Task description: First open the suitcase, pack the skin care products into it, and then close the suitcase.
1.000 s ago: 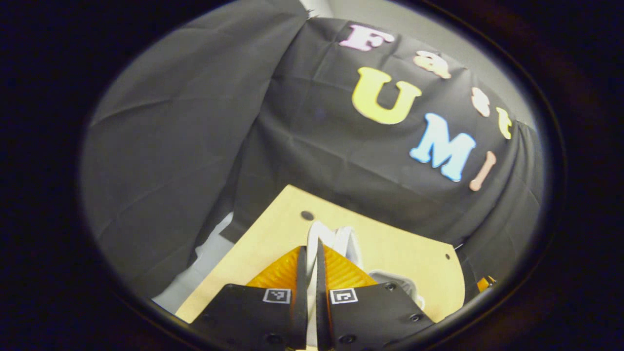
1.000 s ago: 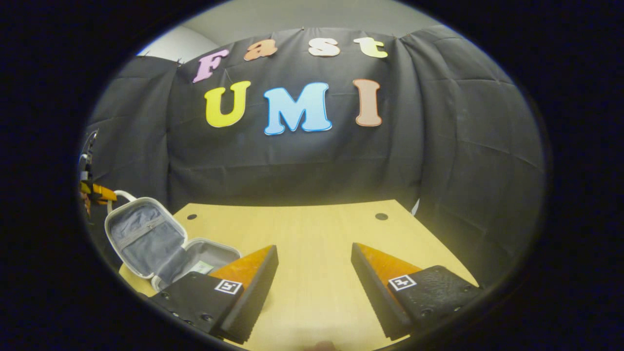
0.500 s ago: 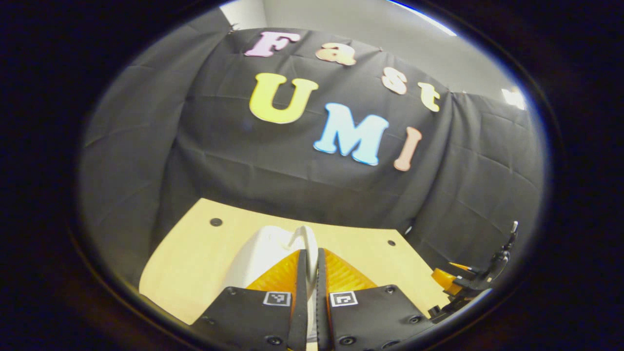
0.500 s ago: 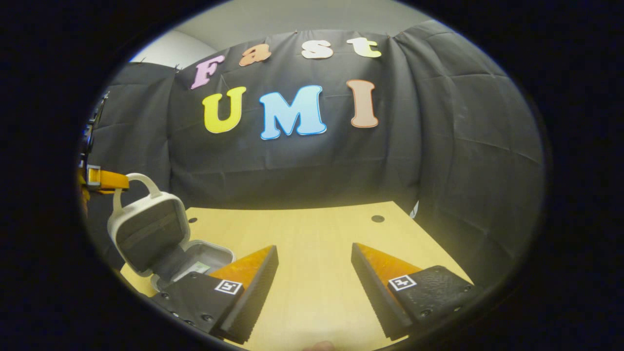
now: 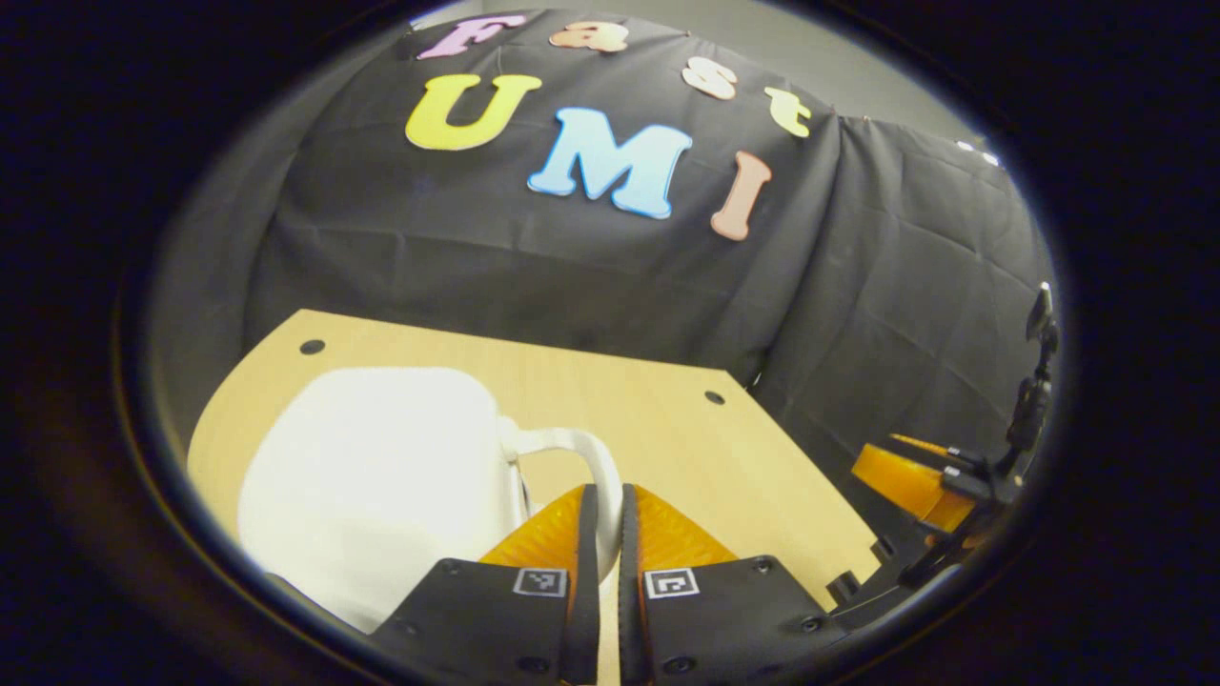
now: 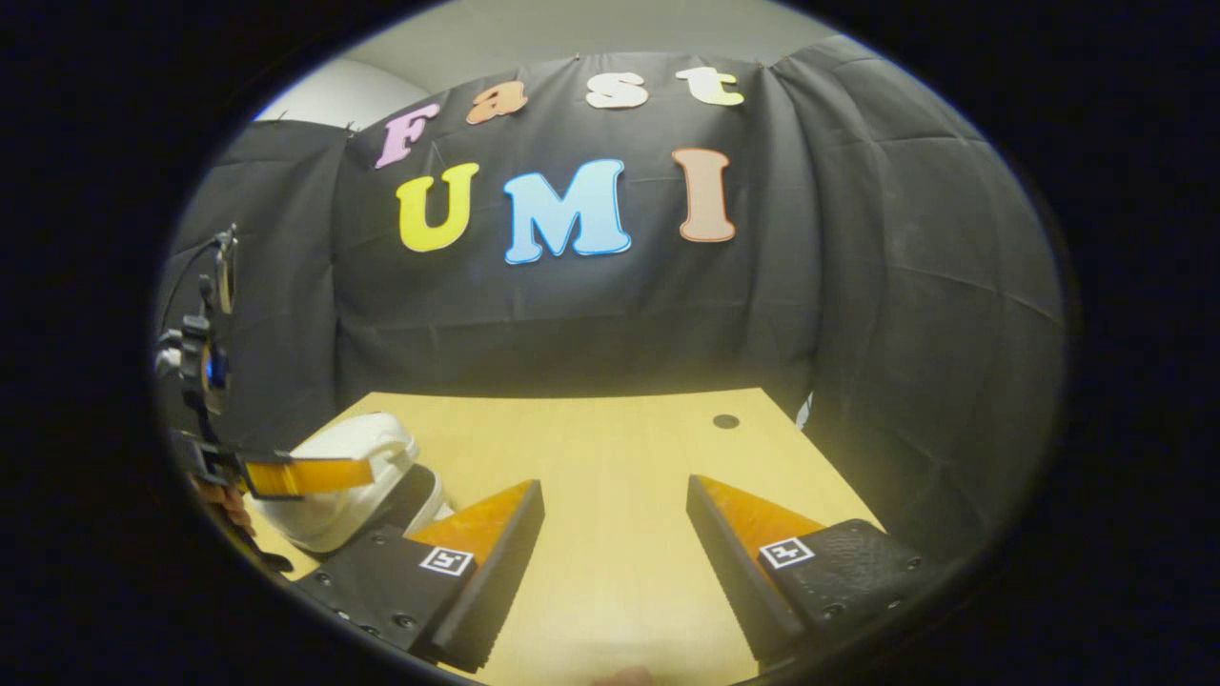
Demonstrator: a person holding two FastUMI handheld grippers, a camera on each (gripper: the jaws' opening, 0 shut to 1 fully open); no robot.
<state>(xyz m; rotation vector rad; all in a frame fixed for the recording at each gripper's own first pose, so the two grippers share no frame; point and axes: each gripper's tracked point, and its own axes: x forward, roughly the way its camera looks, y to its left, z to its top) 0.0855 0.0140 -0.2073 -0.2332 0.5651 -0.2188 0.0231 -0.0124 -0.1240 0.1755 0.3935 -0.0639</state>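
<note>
Closing the case [image 5: 372, 476] looks like the step in hand: white hard-shell lid nearly down on the base, a dark gap showing along the seam in the right gripper view [image 6: 343, 476]; it sits at the table's [image 5: 667, 438] near-left corner, 8 o'clock in both views; handle [image 5: 586, 457] points toward the left gripper [image 5: 600, 534].

Left gripper's jaws are all but together, pinched on the handle loop; the loop runs down between the orange fingers [image 5: 543, 538]; the same gripper shows at 9 o'clock in the right gripper view [image 6: 305, 474], over the lid. Right gripper [image 6: 615, 562] stands wide apart, holding nothing, hovering over bare table at 6 o'clock, well clear of the case.

Handling, my read: small moulded shell, stiff, probably light even packed; glossy, so pads would slip on the dome; the handle is the only sure grip, and it is thin, so the lid can swing about it; lower it square rather than drop it. Final seating likely wants a push on the lid top near the front edge, with the free gripper steadying the base; whether there is a zip or latch I cannot tell.

Contents are hidden under the lid, so packing can't be confirmed.

Writing: no brand or label legible on the case; square black-and-white markers on the gripper bodies [image 6: 446, 560], pattern only, no text.
</note>
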